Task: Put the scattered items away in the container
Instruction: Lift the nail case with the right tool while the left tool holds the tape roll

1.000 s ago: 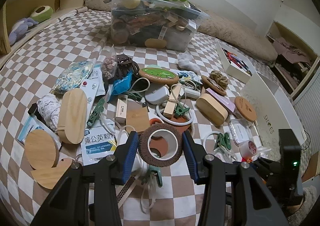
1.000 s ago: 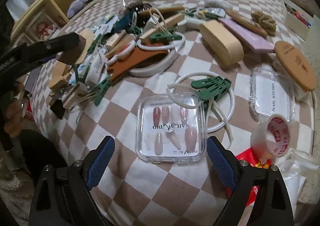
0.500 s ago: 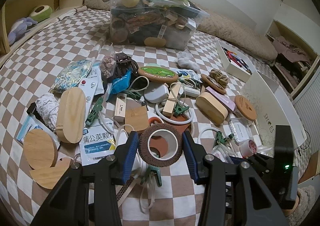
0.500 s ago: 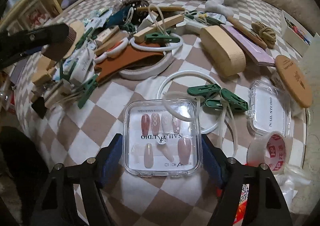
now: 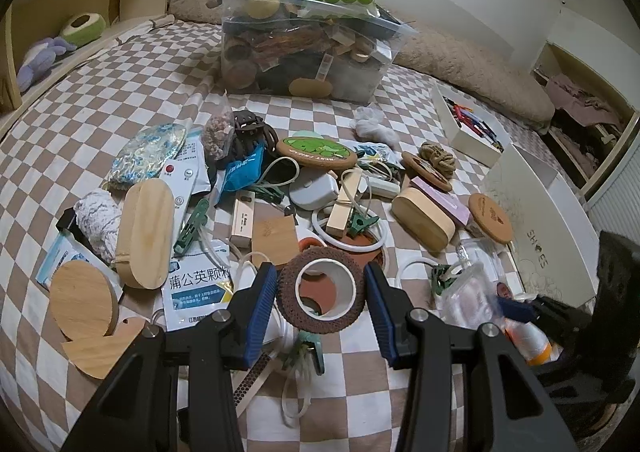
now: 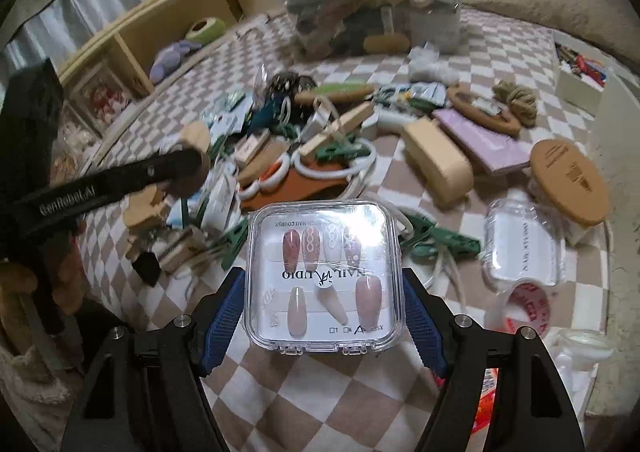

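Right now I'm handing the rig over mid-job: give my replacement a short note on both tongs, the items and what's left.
Left tongs: shut on the brown tape roll, held above the clutter.
Right tongs: shut on the clear nail box, lifted off the checkered bedspread.
Container: clear bin at the far end of the bed, already heaped above its rim.
Done: two items gripped, neither dropped in yet.
Left: carry both to the bin, then clear the pile, including green clips, wooden lids and the second clear case.

Left tongs (image 5: 320, 294) angle downward, blue pads clamped on a brown tape roll (image 5: 321, 293). Right tongs (image 6: 323, 308) tilt downward too, pads pressed against a clear nail box (image 6: 322, 276), raised.
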Motion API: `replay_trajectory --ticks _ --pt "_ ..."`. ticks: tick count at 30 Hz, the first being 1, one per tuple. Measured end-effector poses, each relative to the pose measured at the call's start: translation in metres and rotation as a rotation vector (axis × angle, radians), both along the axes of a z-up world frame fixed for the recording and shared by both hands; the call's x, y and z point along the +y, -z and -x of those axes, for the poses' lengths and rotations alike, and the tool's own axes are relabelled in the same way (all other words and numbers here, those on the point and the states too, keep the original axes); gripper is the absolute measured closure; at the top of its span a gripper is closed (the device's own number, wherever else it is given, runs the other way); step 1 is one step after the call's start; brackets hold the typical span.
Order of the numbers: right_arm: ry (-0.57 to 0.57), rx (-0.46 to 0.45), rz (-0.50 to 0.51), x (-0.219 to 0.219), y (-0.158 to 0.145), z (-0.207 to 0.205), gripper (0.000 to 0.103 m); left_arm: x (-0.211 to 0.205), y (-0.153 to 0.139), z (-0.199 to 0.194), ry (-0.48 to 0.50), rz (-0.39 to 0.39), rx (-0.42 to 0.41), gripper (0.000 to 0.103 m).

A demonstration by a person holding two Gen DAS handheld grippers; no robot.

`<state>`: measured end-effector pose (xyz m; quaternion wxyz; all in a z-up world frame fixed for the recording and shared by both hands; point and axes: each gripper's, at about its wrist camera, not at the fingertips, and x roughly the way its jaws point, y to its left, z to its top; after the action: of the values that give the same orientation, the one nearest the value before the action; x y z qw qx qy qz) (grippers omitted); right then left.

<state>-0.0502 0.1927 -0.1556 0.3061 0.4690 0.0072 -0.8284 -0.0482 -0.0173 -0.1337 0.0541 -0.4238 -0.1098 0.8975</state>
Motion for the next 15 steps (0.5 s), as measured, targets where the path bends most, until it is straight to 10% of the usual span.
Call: replay_trajectory --ticks 15 --pt "0.078 0.111 0.077 0.019 -0.036 0.0 0.027 0.008 -0.013 -0.003 0.019 0.007 0.034 0.058"
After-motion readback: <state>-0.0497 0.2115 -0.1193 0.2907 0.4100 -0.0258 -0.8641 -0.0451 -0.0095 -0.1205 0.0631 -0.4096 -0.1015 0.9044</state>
